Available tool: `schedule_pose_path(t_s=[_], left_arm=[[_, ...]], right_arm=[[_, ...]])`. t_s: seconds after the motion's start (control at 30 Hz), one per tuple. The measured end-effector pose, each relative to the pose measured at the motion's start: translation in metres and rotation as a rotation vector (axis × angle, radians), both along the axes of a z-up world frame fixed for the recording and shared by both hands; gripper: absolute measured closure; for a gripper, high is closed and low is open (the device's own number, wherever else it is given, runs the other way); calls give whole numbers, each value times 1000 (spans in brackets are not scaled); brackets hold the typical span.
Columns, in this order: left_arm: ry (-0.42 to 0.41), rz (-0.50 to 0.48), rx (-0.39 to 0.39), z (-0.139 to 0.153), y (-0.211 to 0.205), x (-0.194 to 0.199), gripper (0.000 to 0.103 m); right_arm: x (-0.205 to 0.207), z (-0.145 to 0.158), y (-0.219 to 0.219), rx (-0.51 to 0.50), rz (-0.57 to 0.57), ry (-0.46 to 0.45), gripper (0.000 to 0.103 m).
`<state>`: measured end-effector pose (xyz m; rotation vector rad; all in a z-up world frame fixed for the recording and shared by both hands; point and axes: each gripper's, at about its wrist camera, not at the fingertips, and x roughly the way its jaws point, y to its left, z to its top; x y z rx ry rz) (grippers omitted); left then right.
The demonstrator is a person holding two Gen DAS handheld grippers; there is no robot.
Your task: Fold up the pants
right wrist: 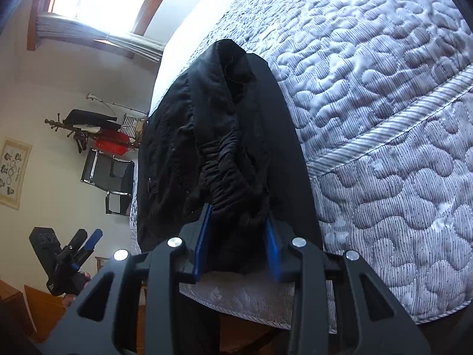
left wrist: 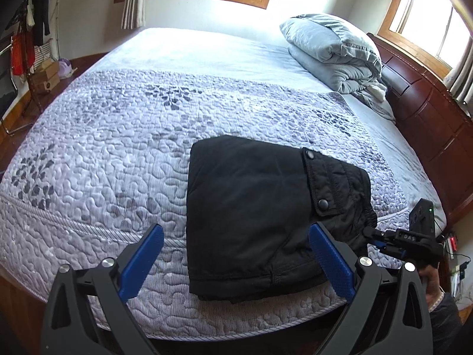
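Black pants [left wrist: 251, 207] folded into a compact block near the bed's [left wrist: 118, 148] front edge; left gripper [left wrist: 236, 254] spread wide above it, gripping nothing; right gripper [right wrist: 236, 236] pinches the elastic waistband [right wrist: 224, 159] at the bundle's right end; folded duvet [left wrist: 334, 53] far back.

The left wrist view looks from above the bed's near edge across the folded black pants [left wrist: 251, 216] toward the windows, while the right wrist view, rolled sideways, sits close against the same pants [right wrist: 224, 153] and quilt [right wrist: 384, 118].
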<state>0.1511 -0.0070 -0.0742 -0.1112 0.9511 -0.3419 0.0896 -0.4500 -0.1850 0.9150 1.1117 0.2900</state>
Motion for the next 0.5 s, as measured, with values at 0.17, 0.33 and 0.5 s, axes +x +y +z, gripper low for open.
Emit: schedule_pose_path(t_s=[0.17,0.33,0.5], left_arm=[[-32,-15,11,8,-4,4,4],[-24,-12,17,4,-4,13,4],[50,9,1,-17,5,30,4]], right_arm=[[-1,7,-5,-14,-3,-10,56],[-4,24,-26,-39,-30,-41,45],[-1,39,-43,-93,-48,-69,36]])
